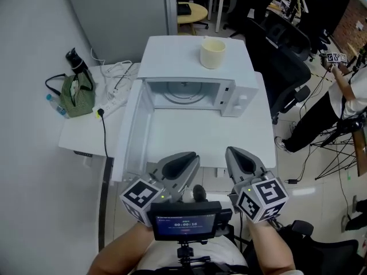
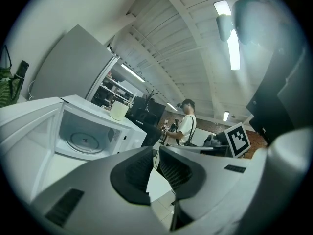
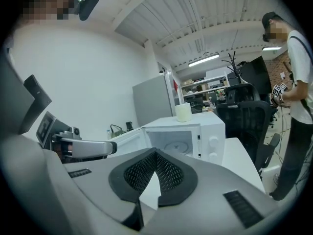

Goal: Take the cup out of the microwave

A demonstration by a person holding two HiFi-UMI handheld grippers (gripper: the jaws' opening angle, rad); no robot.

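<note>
cup [image 1: 213, 53]: upright on top of microwave [image 1: 239, 96], upper centre, oven empty | left claw [image 1: 184, 159]: closed, holds nothing | right claw [image 1: 239, 156]: closed, holds nothing | cup straight up-frame, well apart, roughly equidistant from both

Quick headcount:
One white boxy microwave [image 1: 172, 56], one pale yellow cup [image 1: 213, 53], one green striped bag [image 1: 77, 96], one white power strip [image 1: 114, 103], two grey tools: left tool [image 1: 180, 157], right tool [image 1: 237, 153].

pale cup [image 1: 213, 53] upright atop open microwave [image 1: 172, 59]
</note>
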